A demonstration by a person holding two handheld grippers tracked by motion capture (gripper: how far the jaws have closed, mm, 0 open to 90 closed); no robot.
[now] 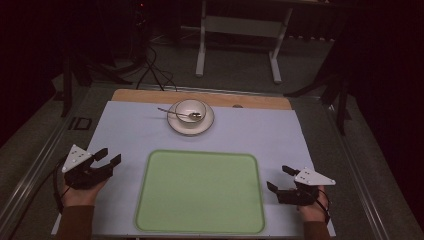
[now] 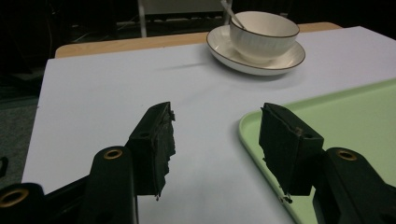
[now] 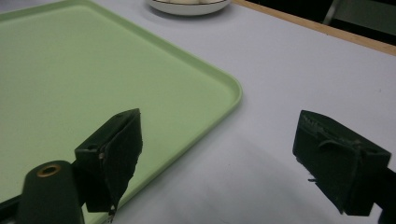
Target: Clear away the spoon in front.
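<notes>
The green tray lies flat on the white table cover, and everything else can be placed from it. To the left of the tray, just off its near-left edge, the left gripper hovers over the cover with its jaws spread wide and nothing between them; in the left gripper view the gap between the two black jaws shows bare white cover, with the tray's rounded corner lying just under the jaw on that side. To the right of the tray, beside its right edge, the right gripper sits low in the person's hand, its jaws likewise released and holding nothing; the right gripper view shows one jaw over the tray's rim and the other over the cover.

Beyond the tray's far edge, well apart from both grippers, a white plate with a dark rim rests on the cover, close to the wooden table edge. A white bowl stands upright on the plate. A spoon rests in the bowl with its handle sticking out over the rim toward the left; its scoop seems to lie inside the bowl, though the high view is too small to be sure. The tray itself carries nothing.
</notes>
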